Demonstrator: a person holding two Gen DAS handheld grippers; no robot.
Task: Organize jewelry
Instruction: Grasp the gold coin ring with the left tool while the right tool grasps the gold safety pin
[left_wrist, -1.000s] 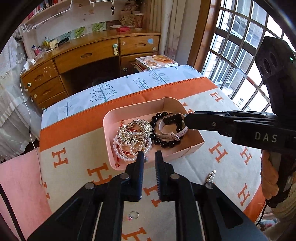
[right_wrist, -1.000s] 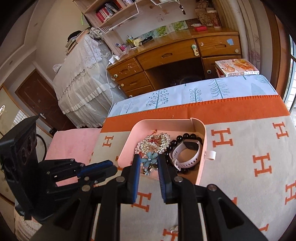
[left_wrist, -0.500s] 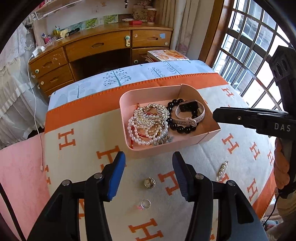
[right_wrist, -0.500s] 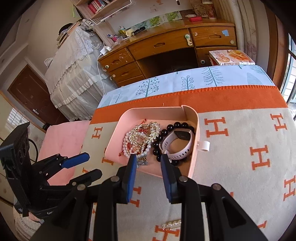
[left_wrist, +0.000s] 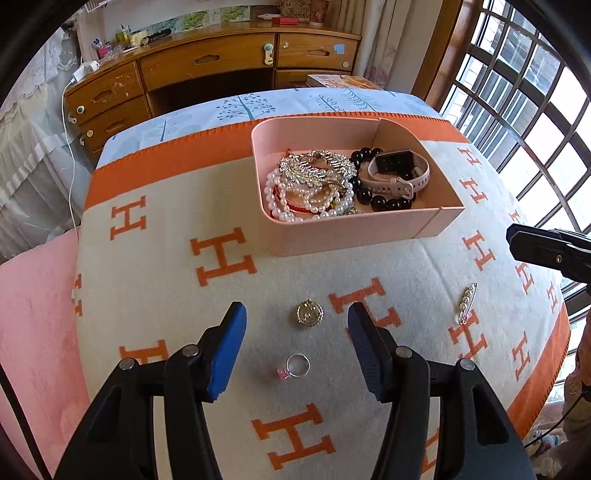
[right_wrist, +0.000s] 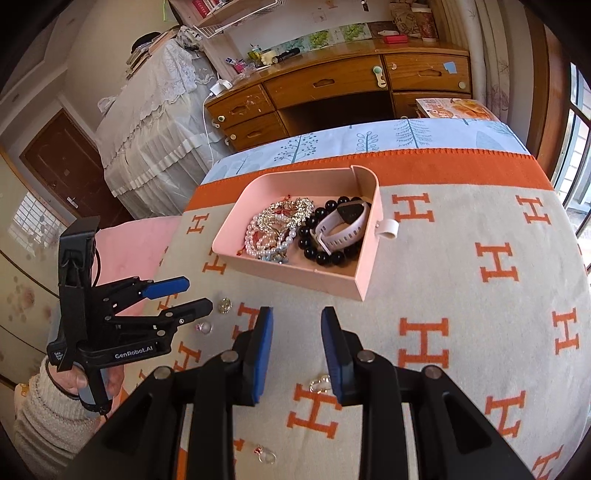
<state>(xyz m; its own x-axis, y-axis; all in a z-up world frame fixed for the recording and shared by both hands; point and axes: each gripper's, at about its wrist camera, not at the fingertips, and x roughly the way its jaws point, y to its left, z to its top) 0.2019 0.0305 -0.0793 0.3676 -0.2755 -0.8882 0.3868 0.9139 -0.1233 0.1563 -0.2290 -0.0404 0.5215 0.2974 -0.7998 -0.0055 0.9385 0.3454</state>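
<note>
A pink tray (left_wrist: 354, 229) sits on the orange-and-cream H-patterned blanket (left_wrist: 155, 266), holding a pile of pearl bracelets (left_wrist: 306, 195) under a rhinestone piece (left_wrist: 317, 168), a black bead bracelet (left_wrist: 384, 201) and a pale pink smartwatch (left_wrist: 397, 171) lying inside the bead loop. Something small and blue (right_wrist: 275, 254) shows at the tray's near edge in the right wrist view, too tangled to identify. On the blanket outside the tray lie a round gold pendant (left_wrist: 309, 313), a ring with a pink stone (left_wrist: 295, 367) and a pearl pin (left_wrist: 467, 301). The left gripper (left_wrist: 297, 343) hovers wide open over the pendant and ring, holding nothing. The right gripper (right_wrist: 297, 349) is also parted and empty; its fingers hide most of a small silvery item (right_wrist: 320, 382), and another trinket (right_wrist: 266, 455) lower down is hard to make out.
</note>
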